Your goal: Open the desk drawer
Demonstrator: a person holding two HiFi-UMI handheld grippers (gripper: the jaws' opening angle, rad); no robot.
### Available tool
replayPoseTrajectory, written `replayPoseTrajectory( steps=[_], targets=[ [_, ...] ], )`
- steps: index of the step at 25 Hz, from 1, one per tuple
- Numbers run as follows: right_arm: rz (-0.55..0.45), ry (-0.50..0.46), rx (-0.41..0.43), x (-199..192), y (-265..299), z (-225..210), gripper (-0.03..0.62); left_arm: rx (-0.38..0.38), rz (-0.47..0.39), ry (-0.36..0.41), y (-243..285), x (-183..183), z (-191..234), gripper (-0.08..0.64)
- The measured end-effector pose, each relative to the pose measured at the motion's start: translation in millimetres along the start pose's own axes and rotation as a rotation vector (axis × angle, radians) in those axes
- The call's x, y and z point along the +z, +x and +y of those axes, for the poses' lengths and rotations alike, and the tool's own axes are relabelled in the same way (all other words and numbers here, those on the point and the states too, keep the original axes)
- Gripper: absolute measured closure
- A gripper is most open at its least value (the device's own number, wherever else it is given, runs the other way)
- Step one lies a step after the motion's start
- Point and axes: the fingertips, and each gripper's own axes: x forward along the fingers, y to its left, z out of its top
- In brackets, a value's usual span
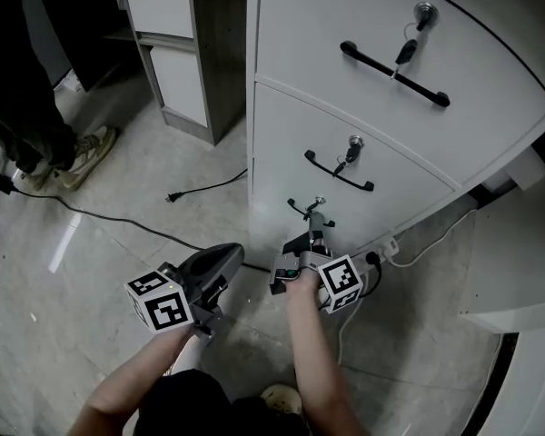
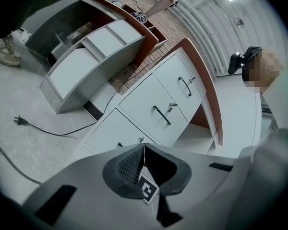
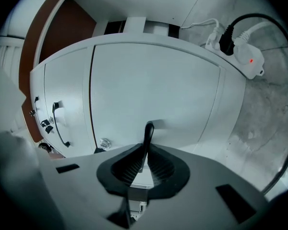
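Right gripper (image 3: 145,153) fingers clamped on handle (image 3: 148,132); left gripper (image 2: 144,148) fingers together.

Dim, cool indoor light; fisheye-warped, dark-cornered gripper views; soft shadows

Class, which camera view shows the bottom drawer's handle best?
The right gripper view: the bottom drawer's handle stands close, clamped between the jaws. The head view shows it small, partly behind the right gripper; the left gripper view barely shows it.
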Motion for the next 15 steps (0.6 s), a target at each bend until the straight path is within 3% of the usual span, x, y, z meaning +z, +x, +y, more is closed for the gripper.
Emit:
replayPoseTrajectory(
  steps=[15],
  targets=[
    [0.003,-0.053,-0.01,0,-4,1,0.546,0.0,0.009,0.01,-13,-5,-3,0.546]
  ],
)
